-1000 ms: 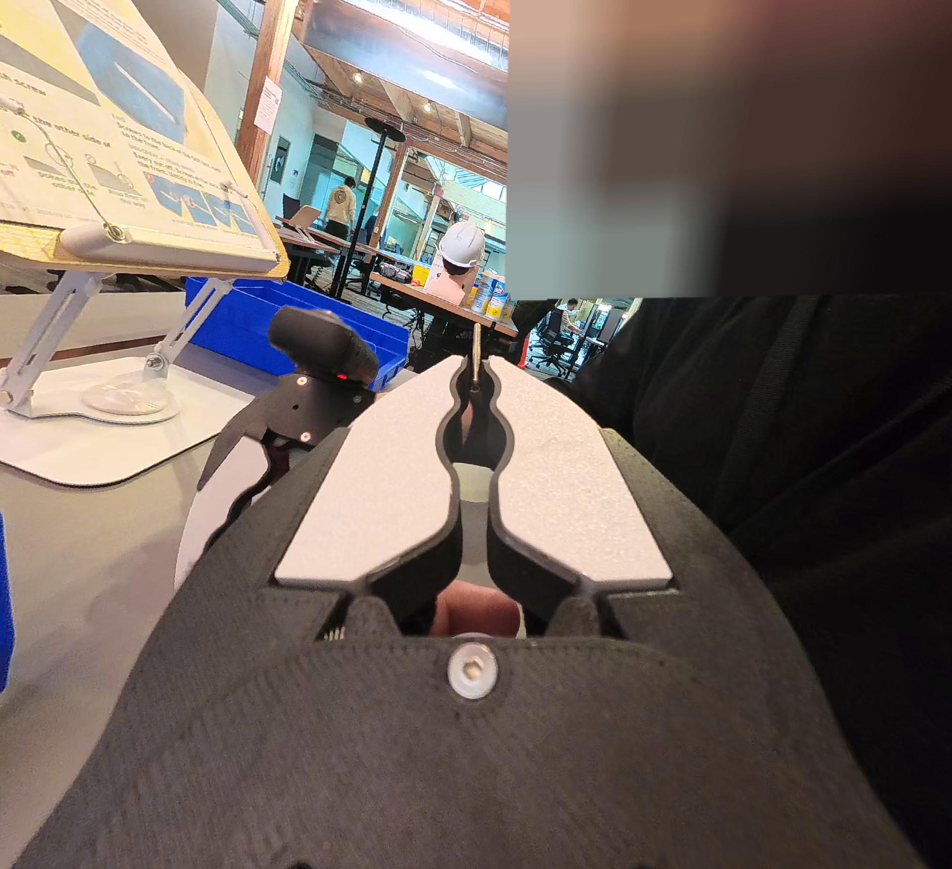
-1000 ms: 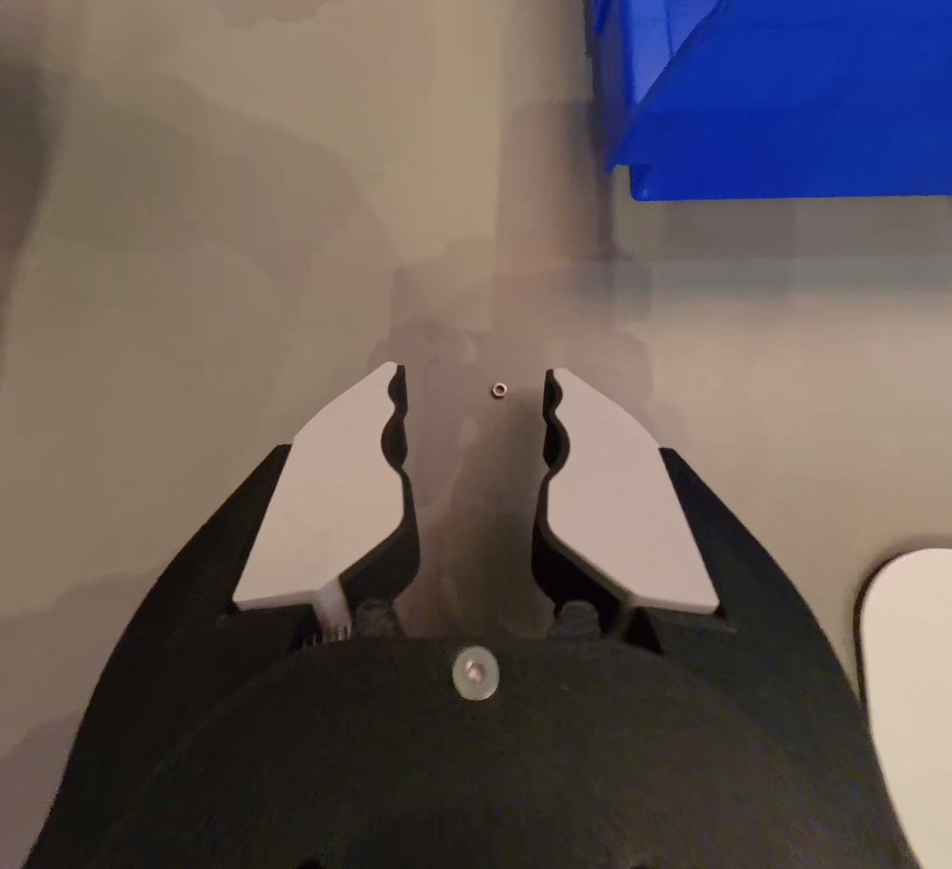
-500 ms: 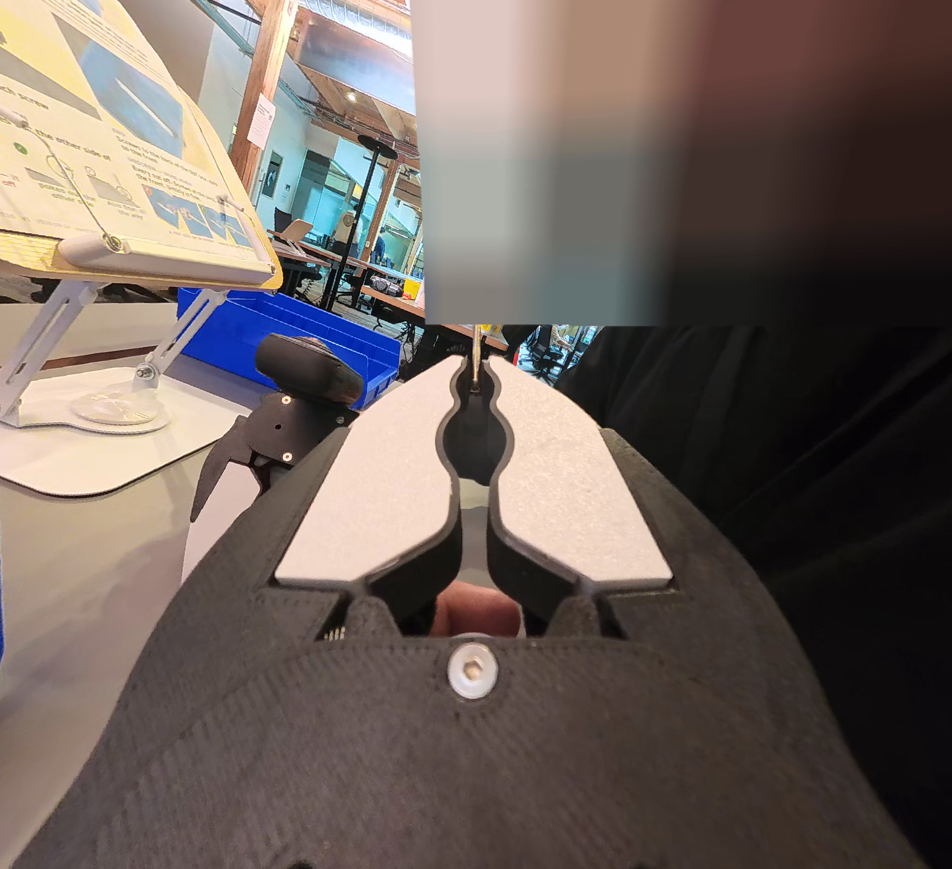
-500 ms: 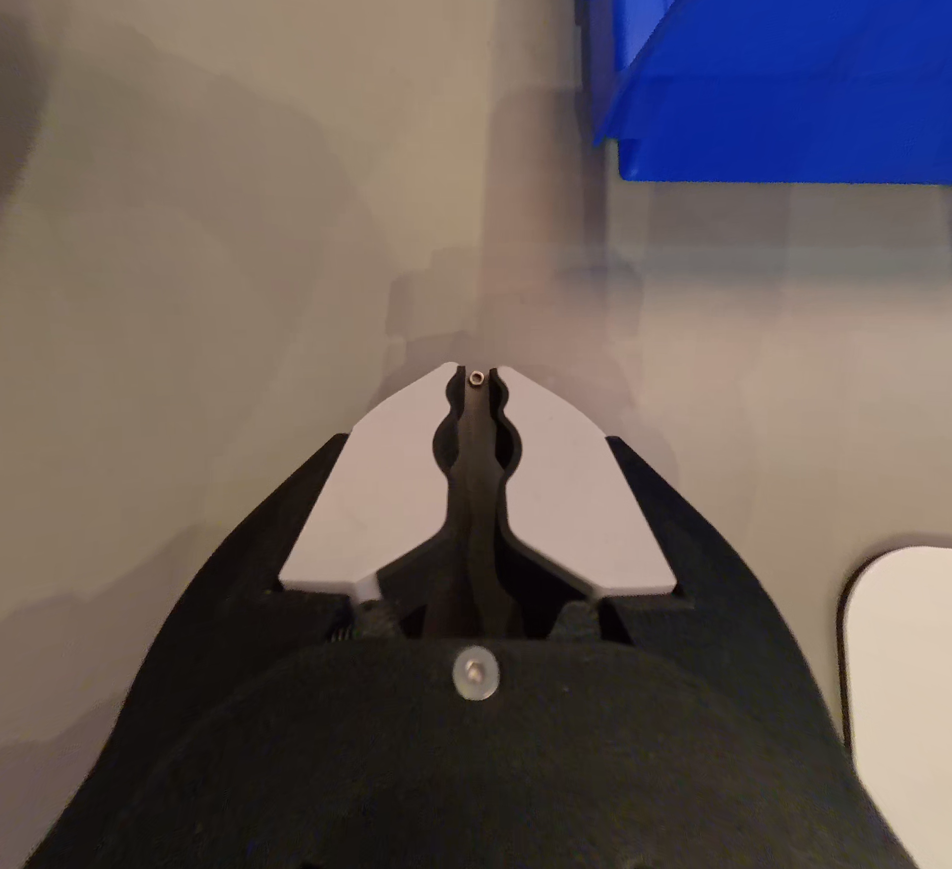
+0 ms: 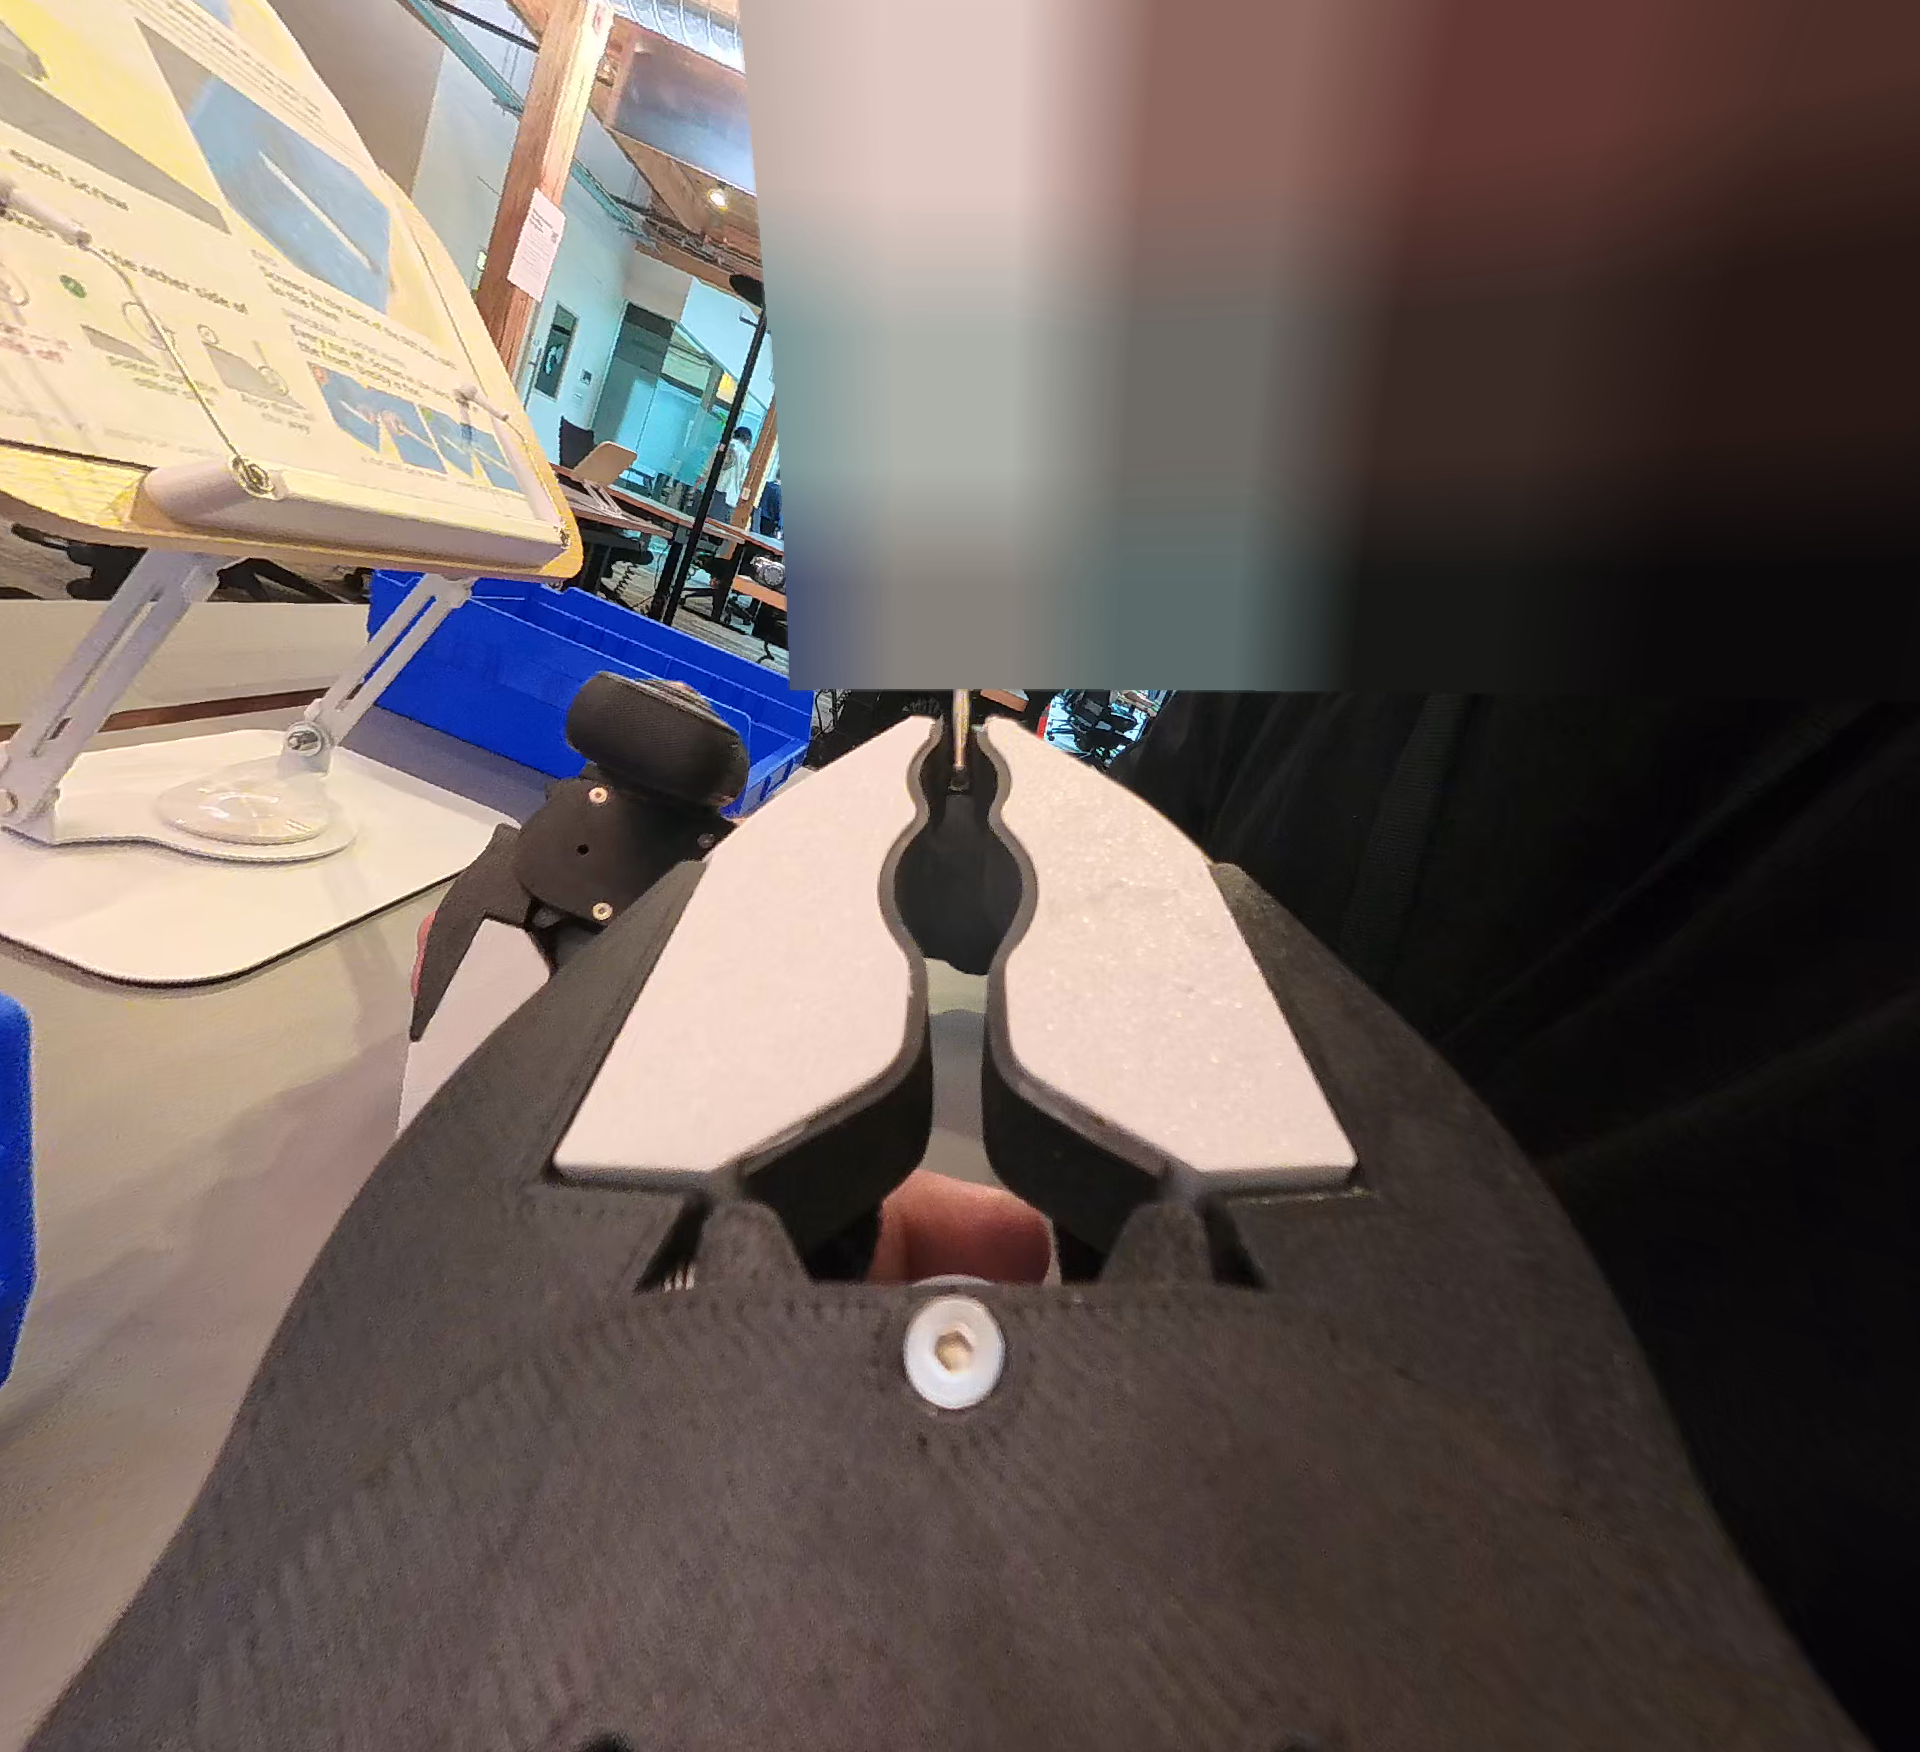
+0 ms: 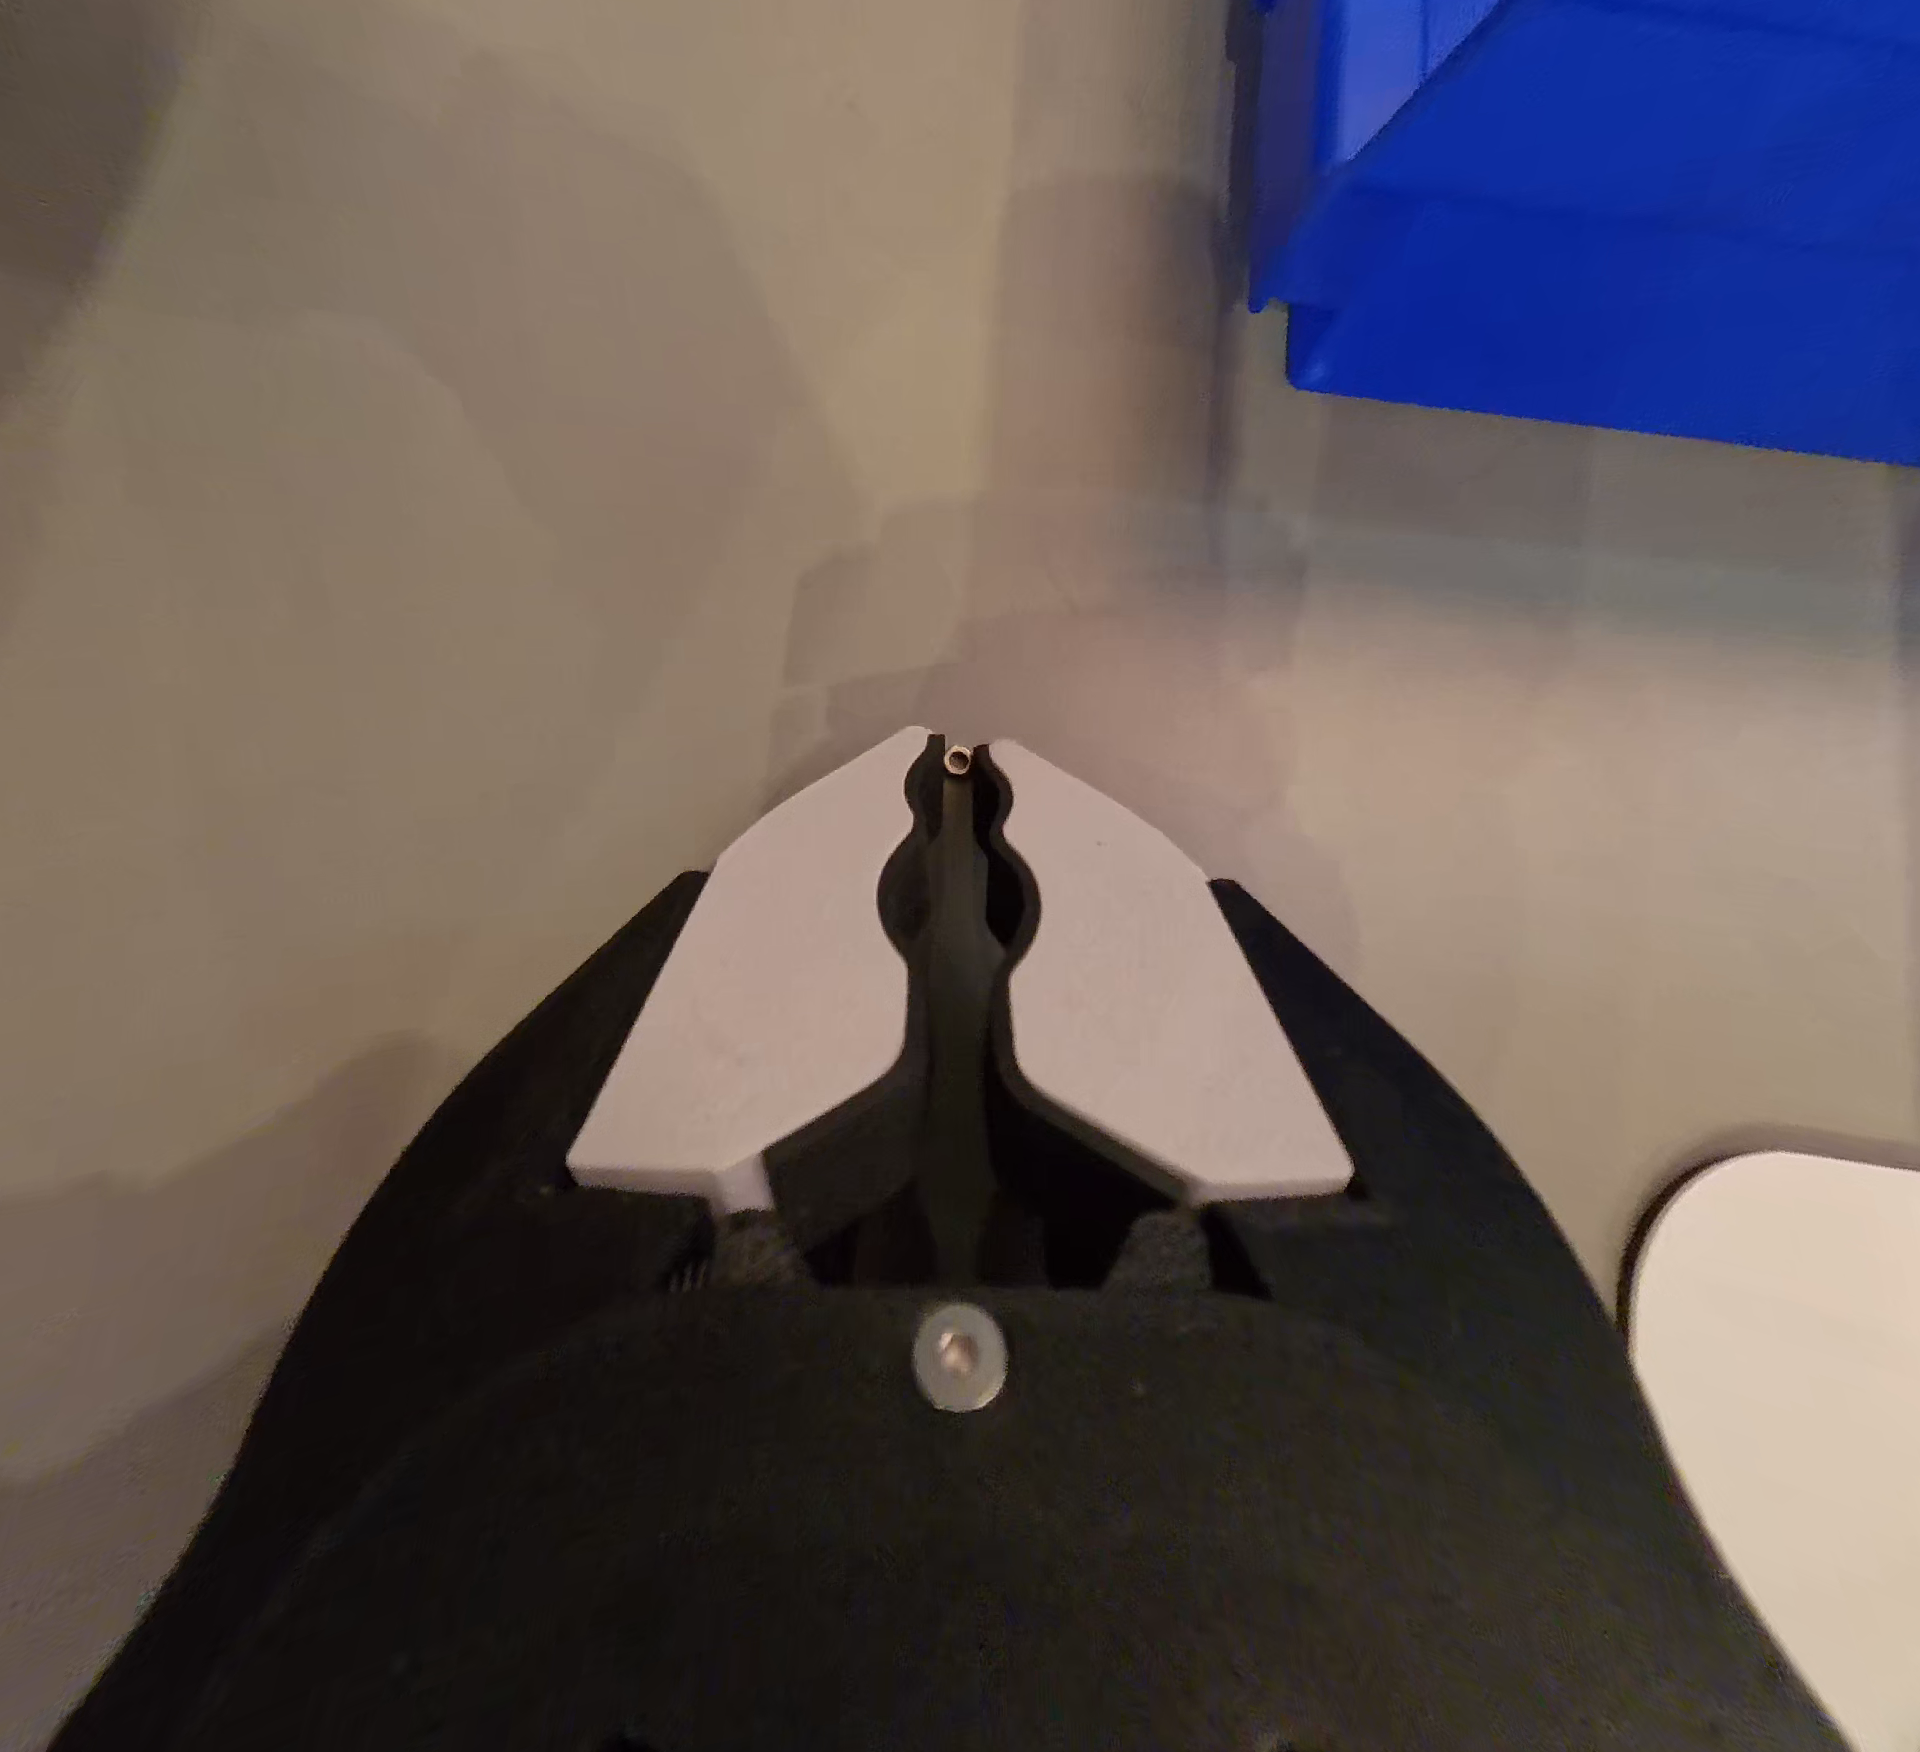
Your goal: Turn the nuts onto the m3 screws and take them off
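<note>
My left gripper [image 5: 958, 734] is shut on a thin metal m3 screw [image 5: 962, 721] that stands upright out of its tips, its upper end hidden behind a blurred patch. My right gripper [image 6: 957, 753] is shut on a tiny silver nut [image 6: 957, 757], pinched at the very tips with its hole facing the camera, above the grey table [image 6: 520, 455]. The right gripper also shows in the left wrist view [image 5: 582, 861], low and to the left of the left gripper, its tips hidden.
A blue bin [image 6: 1621, 144] stands at the right of the right wrist view and behind the stand in the left wrist view [image 5: 582, 663]. A white stand [image 5: 197, 829] holds an instruction sheet [image 5: 208, 268]; its base shows in the right wrist view [image 6: 1787, 1390]. A person in dark clothing [image 5: 1558, 1079] is close on the right. Left tips to right tips: about 25 centimetres.
My right gripper closed on the nut that lay on the table between its open fingers and has lifted it slightly. My left gripper stayed shut on the screw and tilted a little.
</note>
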{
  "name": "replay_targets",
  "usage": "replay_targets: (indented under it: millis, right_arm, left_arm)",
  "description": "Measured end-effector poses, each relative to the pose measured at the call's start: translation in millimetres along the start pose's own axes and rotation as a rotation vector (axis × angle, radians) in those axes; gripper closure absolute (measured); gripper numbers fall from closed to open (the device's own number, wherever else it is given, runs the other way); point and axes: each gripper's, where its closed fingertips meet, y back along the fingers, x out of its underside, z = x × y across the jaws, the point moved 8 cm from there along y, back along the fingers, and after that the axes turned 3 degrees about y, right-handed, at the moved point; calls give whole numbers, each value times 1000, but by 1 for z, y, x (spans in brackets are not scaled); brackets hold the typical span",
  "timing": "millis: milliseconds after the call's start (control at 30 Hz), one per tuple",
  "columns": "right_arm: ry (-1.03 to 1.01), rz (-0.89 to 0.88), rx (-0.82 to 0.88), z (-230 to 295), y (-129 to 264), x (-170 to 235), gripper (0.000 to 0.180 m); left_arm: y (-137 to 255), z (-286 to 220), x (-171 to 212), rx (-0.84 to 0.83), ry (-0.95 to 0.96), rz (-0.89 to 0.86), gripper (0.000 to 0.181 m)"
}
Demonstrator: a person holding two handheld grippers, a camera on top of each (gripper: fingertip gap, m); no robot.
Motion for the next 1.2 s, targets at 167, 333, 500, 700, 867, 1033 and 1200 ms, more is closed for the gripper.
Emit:
replay_targets:
  millis: [167, 333, 500, 700, 867, 1033, 1200]
  right_arm:
    - [15, -5, 3, 0, 0, 0, 175]
    - [19, -13, 5, 1, 1, 2, 175]
    - [17, -41, 9, 3, 4, 1, 174]
    - [8, -119, 15, 4, 17, -7, 175]
    - [10, -182, 27, 7, 34, -15, 175]
    - [0, -152, -3, 12, 36, -9, 175]
    - [-9, -58, -70, 25, 24, 9, 175]
  left_arm:
    - [0, 1, 1, -2, 3, 3, 178]
    - [1, 5, 4, -13, 12, 9, 178]
    - [2, 10, 7, -31, 22, 16, 178]
    - [2, 23, 15, -50, 70, 4, 178]
    - [-2, 33, 23, -53, 120, -14, 178]
    - [-5, 39, 29, -70, 138, 3, 178]
    - [-7, 39, 29, -73, 128, 13, 178]
